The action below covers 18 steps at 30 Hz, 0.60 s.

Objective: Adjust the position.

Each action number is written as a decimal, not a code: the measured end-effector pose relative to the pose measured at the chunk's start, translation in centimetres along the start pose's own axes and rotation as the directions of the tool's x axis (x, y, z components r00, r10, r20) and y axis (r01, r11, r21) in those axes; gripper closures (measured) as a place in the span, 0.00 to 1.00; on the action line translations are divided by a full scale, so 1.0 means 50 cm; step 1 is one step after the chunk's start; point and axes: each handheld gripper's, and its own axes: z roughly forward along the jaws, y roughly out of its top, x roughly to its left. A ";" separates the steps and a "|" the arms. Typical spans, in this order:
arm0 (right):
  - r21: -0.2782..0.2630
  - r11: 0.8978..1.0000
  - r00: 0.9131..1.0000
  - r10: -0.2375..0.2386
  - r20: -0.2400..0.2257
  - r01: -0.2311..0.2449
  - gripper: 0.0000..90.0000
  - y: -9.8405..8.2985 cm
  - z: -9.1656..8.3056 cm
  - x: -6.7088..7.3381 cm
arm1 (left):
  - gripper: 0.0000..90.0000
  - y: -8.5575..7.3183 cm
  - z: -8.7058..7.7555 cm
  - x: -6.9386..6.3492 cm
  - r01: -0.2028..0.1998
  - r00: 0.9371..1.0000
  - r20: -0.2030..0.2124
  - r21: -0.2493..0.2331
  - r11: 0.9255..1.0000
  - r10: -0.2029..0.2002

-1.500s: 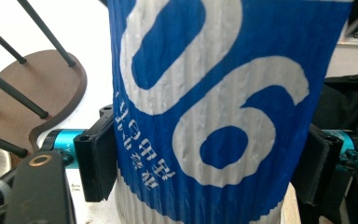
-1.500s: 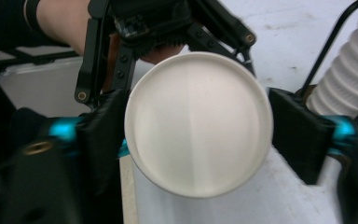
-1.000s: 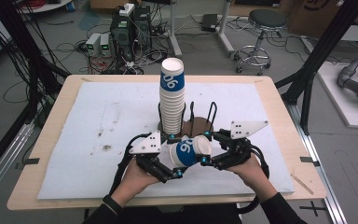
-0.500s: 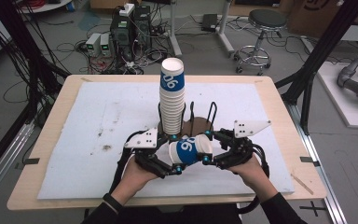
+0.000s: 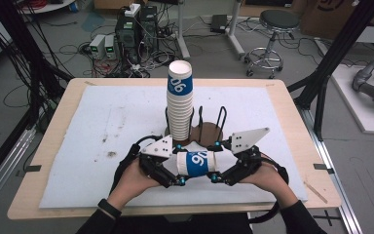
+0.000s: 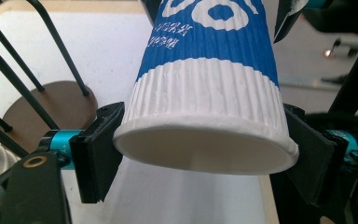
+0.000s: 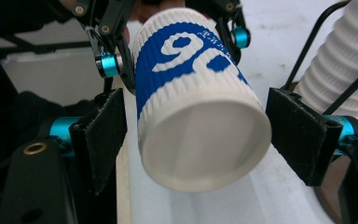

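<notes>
The paper cup (image 5: 196, 164) lies on its side above the near edge of the table (image 5: 78, 204), at about six o'clock from the tall stack of cups (image 5: 179, 102), and it hangs between the two grippers. The left gripper (image 5: 175, 179) is at the cup's nine o'clock end and the right gripper (image 5: 217, 176) at its three o'clock end. In the left gripper view the wide rim of the cup (image 6: 205, 149) sits between the two black jaws and both pads press on its sides, so this gripper holds the cup. In the right gripper view the flat bottom of the cup (image 7: 205, 140) points toward the camera, and there is a clear gap between the cup and the jaw on each side, so this gripper is open around it without touching. The cup is white and ribbed, with a blue band that carries white figures. Compared with one second ago, the left jaws have just been closing onto the rim, the right jaws have just been opening off the cup, and the cup stays at almost the same place
</notes>
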 end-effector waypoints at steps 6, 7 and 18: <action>0.030 1.000 0.999 -0.008 -0.034 0.010 0.32 -0.009 0.019 -0.002 | 0.24 0.003 0.002 -0.004 -0.013 1.000 0.008 -0.014 1.000 0.013; 0.014 1.000 0.999 -0.008 -0.040 0.009 0.33 -0.011 0.017 -0.003 | 0.23 0.002 0.001 -0.004 -0.006 1.000 0.006 -0.032 0.999 0.006; -0.205 0.975 0.993 0.065 -0.094 -0.083 0.33 -0.023 -0.011 -0.018 | 0.11 -0.026 -0.003 0.007 0.143 0.989 0.080 -0.363 0.921 -0.122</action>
